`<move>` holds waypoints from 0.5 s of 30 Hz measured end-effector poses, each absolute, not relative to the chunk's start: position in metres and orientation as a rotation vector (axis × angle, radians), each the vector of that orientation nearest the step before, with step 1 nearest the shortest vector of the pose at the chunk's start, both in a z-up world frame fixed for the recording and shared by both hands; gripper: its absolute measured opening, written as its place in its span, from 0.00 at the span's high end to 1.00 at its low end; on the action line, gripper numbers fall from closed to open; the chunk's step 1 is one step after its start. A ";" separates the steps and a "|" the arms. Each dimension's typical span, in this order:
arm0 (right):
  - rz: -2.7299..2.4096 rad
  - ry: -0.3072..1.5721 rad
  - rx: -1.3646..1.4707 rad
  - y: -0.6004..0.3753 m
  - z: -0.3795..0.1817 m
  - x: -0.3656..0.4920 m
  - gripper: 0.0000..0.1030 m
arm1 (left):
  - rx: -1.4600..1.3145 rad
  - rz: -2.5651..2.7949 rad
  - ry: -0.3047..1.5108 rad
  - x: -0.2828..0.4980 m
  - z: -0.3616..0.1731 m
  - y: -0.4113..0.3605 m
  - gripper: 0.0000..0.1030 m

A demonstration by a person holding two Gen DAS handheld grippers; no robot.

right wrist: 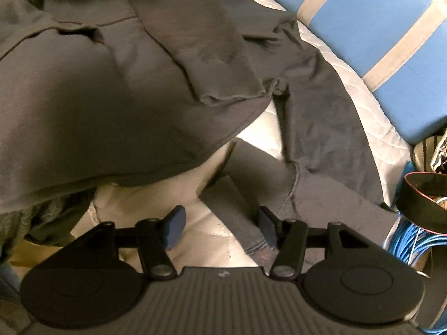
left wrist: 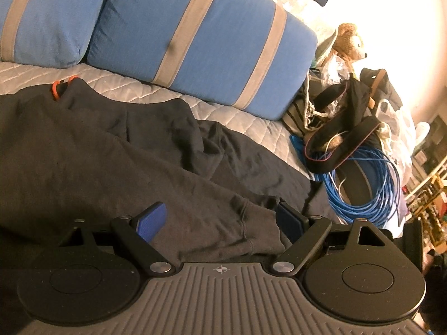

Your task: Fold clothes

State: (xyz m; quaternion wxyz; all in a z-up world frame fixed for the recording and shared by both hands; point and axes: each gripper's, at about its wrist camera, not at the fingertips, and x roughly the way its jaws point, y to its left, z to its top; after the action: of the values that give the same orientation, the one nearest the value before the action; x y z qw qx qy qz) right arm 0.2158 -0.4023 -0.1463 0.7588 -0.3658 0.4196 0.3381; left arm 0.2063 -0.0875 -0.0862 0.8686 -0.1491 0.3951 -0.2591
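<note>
A dark grey sweatshirt (left wrist: 92, 150) lies spread on a quilted bed cover, its neck with an orange loop (left wrist: 57, 89) at the far left. My left gripper (left wrist: 220, 220) stands open just over a sleeve cuff (left wrist: 251, 231), which lies between the two blue pads. In the right wrist view the same dark garment (right wrist: 97, 92) covers the upper left, with one sleeve (right wrist: 201, 47) folded over the body. My right gripper (right wrist: 220, 226) is open, and a dark sleeve end (right wrist: 237, 212) lies between its fingers beside the right pad.
Two blue pillows with grey stripes (left wrist: 201, 44) lean at the back of the bed. To the right lie a coil of blue cable (left wrist: 360, 192), a black bag (left wrist: 343, 128), plastic bags and a teddy bear (left wrist: 350, 42). The white quilt (right wrist: 195, 237) shows under my right gripper.
</note>
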 end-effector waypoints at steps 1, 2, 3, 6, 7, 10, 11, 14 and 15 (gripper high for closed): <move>0.735 0.907 -0.799 -0.402 -0.145 0.216 0.35 | -0.312 -0.545 0.826 0.206 -0.086 -0.088 0.16; 0.731 0.896 -0.803 -0.401 -0.144 0.216 0.35 | -0.312 -0.549 0.825 0.206 -0.086 -0.088 0.16; 0.726 0.887 -0.809 -0.401 -0.144 0.217 0.35 | -0.313 -0.556 0.820 0.206 -0.086 -0.089 0.16; 0.721 0.882 -0.881 -0.395 -0.150 0.217 0.41 | -0.311 -0.578 0.801 0.205 -0.085 -0.090 0.16; 0.728 0.886 -0.911 -0.392 -0.153 0.217 0.45 | -0.308 -0.584 0.795 0.205 -0.085 -0.091 0.16; 0.758 0.904 -0.961 -0.387 -0.157 0.217 0.65 | -0.292 -0.597 0.777 0.203 -0.085 -0.095 0.16; 0.766 0.912 -0.971 -0.386 -0.157 0.218 0.67 | -0.285 -0.597 0.774 0.203 -0.085 -0.096 0.16; 0.775 0.933 -1.011 -0.382 -0.156 0.220 0.74 | -0.271 -0.596 0.770 0.202 -0.085 -0.097 0.16; 0.778 0.942 -1.021 -0.381 -0.155 0.221 0.76 | -0.269 -0.596 0.768 0.202 -0.085 -0.097 0.16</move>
State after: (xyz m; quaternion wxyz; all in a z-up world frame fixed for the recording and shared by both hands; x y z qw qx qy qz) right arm 0.2214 -0.3812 -0.1553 0.6994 -0.4583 0.4228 0.3493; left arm 0.2020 -0.0974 -0.0849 0.8754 -0.1288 0.3680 -0.2858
